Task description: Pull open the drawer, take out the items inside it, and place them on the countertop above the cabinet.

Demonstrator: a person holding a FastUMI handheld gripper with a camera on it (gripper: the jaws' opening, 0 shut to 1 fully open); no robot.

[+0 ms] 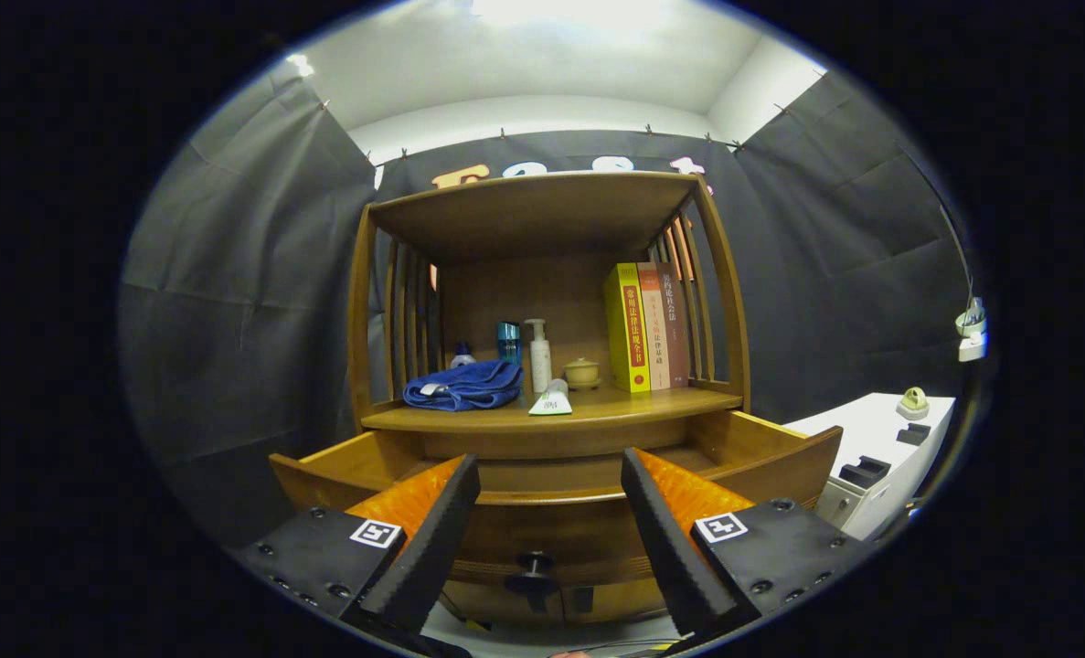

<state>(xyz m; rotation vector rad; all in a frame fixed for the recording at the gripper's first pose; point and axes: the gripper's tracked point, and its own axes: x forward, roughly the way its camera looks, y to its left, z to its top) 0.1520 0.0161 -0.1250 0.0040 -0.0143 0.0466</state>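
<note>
Two fingers spread wide, gripper (551, 475) holding nothing above the pulled-out drawer (556, 512); dip straight in, clear of the front panel

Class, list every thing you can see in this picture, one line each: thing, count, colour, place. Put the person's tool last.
cabinet: one, brown wood, against the dark cloth wall
drawer: one, brown, pulled open below the countertop
drawer knob: one, dark, on the drawer front, between the fingers
towel: one, blue, countertop, left
tube: one, white and green, lying at the countertop's front
pump bottle: one, white, behind the tube
small bottles: two, blue, behind the towel
lidded cup: one, beige, beside the books
books: three, yellow, orange, brown, upright, right
side table: one, white, right of the cabinet
gripper: one, jaws open, empty, before the drawer
</note>
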